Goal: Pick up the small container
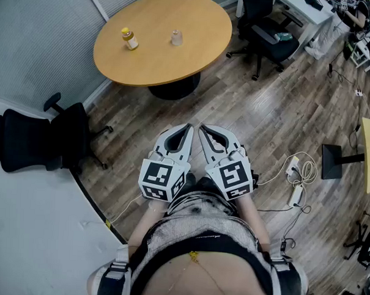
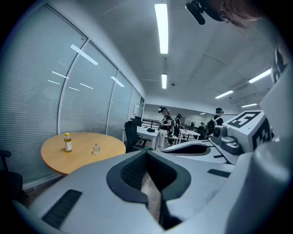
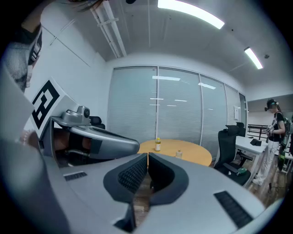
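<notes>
**A:** What's the biggest thing ahead?

**B:** The round wooden desk [image 1: 158,60], well off across bare wood floor [image 1: 266,117]. A black office chair [image 1: 35,140] stands to the left of the path and another [image 1: 263,31] sits beyond the desk's right side. Neither is in the way.

**A:** And the grippers?

**B:** The left gripper [image 1: 184,133] and the right gripper [image 1: 205,132] are held close together in front of the person, tips angled toward each other. Each one's own view shows its jaws closed with nothing between them.

**A:** What's on the desk?

**B:** A yellow-capped bottle [image 1: 130,39] is toward the left. The small container [image 1: 176,38], clear and upright, is to its right, and the two are clearly apart.

**A:** Which way is the container from the grippers?

**B:** It is straight ahead and a little left, well out of reach. The left gripper looks marginally nearer, though there's little in it. I'd judge the person has to walk up to the desk and open a gripper. Then they can come at the container from its near or right side, away from the bottle.
</notes>
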